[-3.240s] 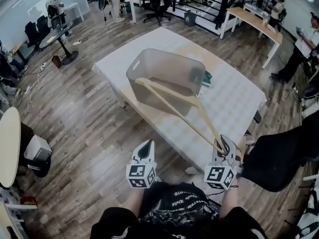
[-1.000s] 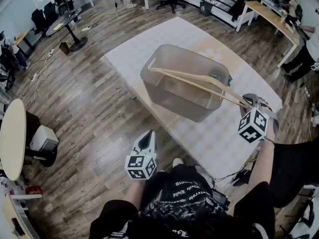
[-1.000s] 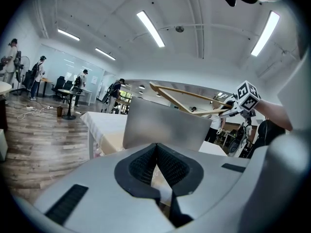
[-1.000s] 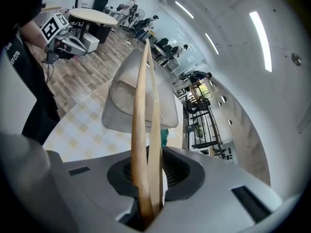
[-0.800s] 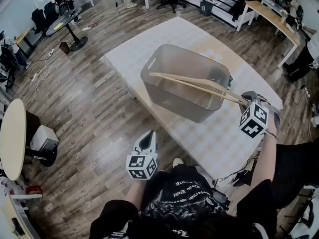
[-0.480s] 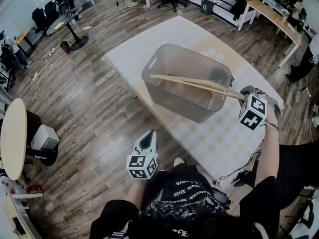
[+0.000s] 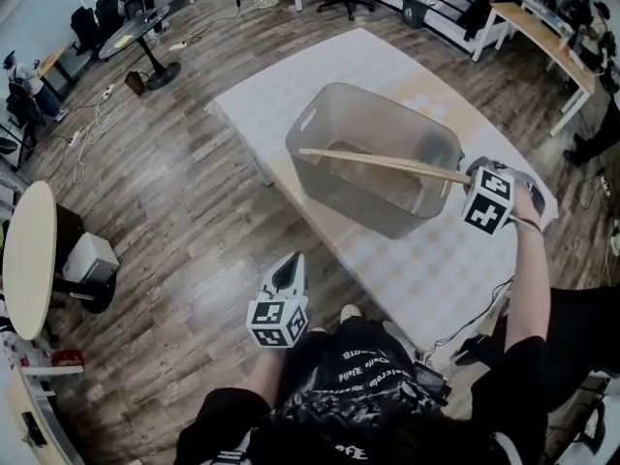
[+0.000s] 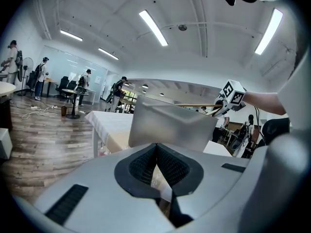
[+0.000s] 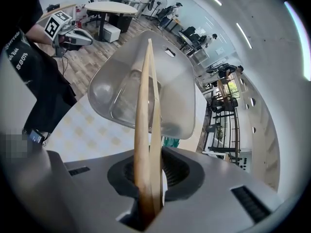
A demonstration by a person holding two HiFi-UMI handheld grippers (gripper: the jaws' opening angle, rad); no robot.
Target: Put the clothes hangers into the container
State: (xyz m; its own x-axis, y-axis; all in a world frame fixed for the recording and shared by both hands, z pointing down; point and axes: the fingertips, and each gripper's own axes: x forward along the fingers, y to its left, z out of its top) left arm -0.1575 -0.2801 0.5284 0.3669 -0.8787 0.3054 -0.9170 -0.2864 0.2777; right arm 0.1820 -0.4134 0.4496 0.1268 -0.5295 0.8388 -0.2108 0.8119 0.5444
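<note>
A translucent grey container (image 7: 373, 177) stands on the white table (image 7: 291, 80). My right gripper (image 7: 472, 176) is shut on the end of a wooden clothes hanger (image 7: 383, 162), at the container's right rim. The hanger reaches leftward across the open top, its far tip near the left wall. In the right gripper view the hanger (image 9: 148, 96) runs from between the jaws of my right gripper (image 9: 151, 171) out over the container (image 9: 180, 81). My left gripper (image 7: 284, 277) hangs shut and holds nothing, close to my body, off the table's near edge; the left gripper view shows its jaws meeting (image 8: 156, 164).
A green thing (image 9: 170, 142) lies on the table just beyond the container. A round pale table (image 7: 24, 260) stands at the left over wooden floor. Desks (image 7: 528, 22), chairs and several people are farther back.
My right gripper has carried the hanger from near my body up to the container's right rim. The hanger has swung nearly level across the opening. My left gripper has stayed put.
</note>
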